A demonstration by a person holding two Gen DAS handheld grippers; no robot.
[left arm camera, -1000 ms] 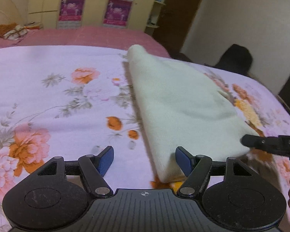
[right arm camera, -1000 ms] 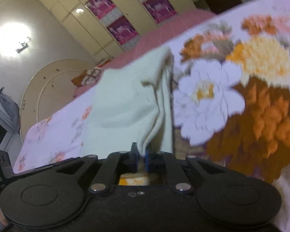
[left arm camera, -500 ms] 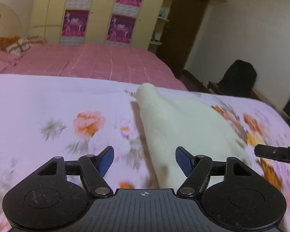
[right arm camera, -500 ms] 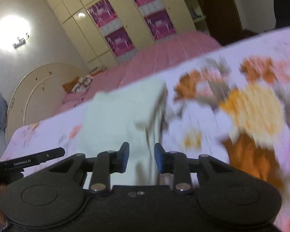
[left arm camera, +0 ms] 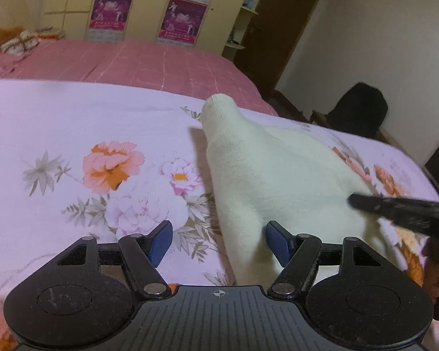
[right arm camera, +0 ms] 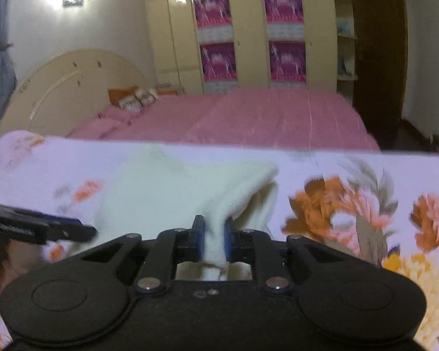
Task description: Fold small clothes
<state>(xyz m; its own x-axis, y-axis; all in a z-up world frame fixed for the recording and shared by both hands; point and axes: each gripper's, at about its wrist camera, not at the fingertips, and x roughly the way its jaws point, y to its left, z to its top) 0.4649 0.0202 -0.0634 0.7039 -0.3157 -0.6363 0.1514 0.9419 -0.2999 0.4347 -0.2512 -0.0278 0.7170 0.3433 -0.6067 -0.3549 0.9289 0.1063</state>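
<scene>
A cream knitted garment [left arm camera: 272, 175] lies folded on the floral bedsheet [left arm camera: 73, 134], running from near me to the far edge. My left gripper [left arm camera: 218, 242] stands open just short of its near left edge, and the cloth's edge lies between the blue pads without being pinched. In the right wrist view the same cream garment [right arm camera: 166, 193] has a fold pulled up between the pads of my right gripper [right arm camera: 213, 235], whose jaws are closing on it. The right gripper's black finger [left arm camera: 395, 207] shows at the right of the left wrist view.
Beyond the floral sheet lies a pink bed cover [right arm camera: 248, 117] with cushions [right arm camera: 134, 99] at a cream headboard [right arm camera: 58, 87]. Cream wardrobes with purple posters [right arm camera: 216, 32] line the back wall. A dark chair [left arm camera: 357, 111] stands at the right, beside a dark door [left arm camera: 278, 29].
The right gripper let go of the garment's edge, rolled level and closed on a fold of it again. The left gripper drew back along the bed, still open.
</scene>
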